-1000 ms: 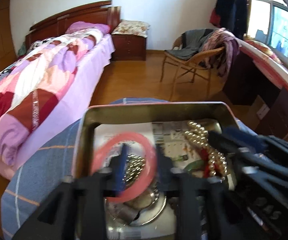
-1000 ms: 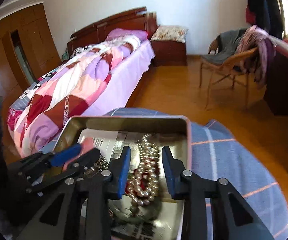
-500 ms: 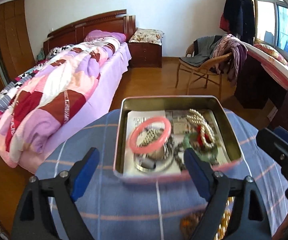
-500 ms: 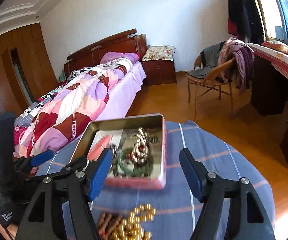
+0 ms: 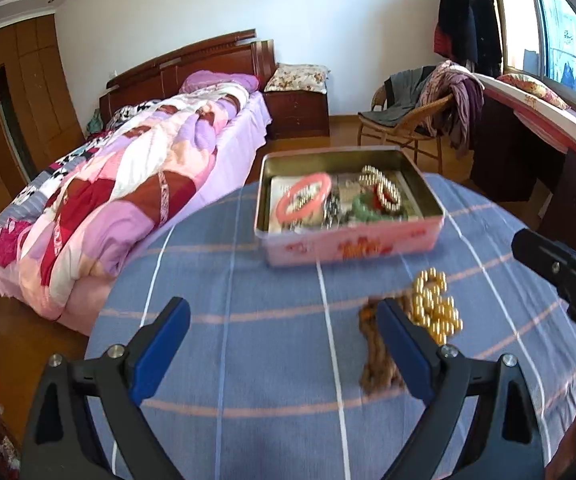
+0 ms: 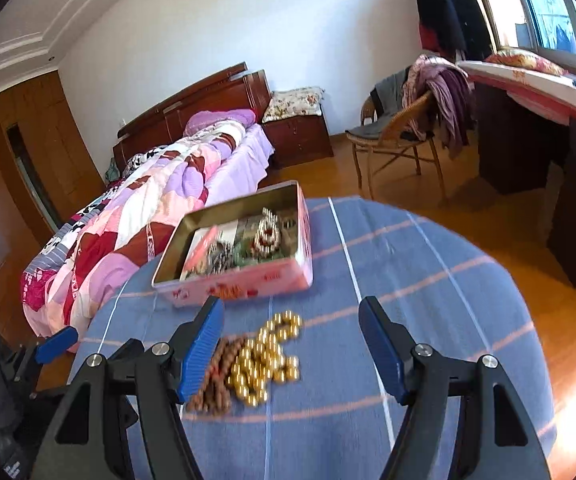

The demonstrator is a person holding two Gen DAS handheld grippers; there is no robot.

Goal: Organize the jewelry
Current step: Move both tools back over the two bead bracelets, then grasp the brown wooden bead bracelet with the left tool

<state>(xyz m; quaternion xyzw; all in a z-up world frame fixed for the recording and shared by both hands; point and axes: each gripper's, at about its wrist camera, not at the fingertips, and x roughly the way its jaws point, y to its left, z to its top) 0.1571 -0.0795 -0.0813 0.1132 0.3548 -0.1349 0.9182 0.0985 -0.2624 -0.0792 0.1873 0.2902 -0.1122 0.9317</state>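
Shiny metal tin on matt woven tablecloth.

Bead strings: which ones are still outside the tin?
The gold bead string and the brown one beside it, lying on the blue cloth; the others sit in the pink tin.
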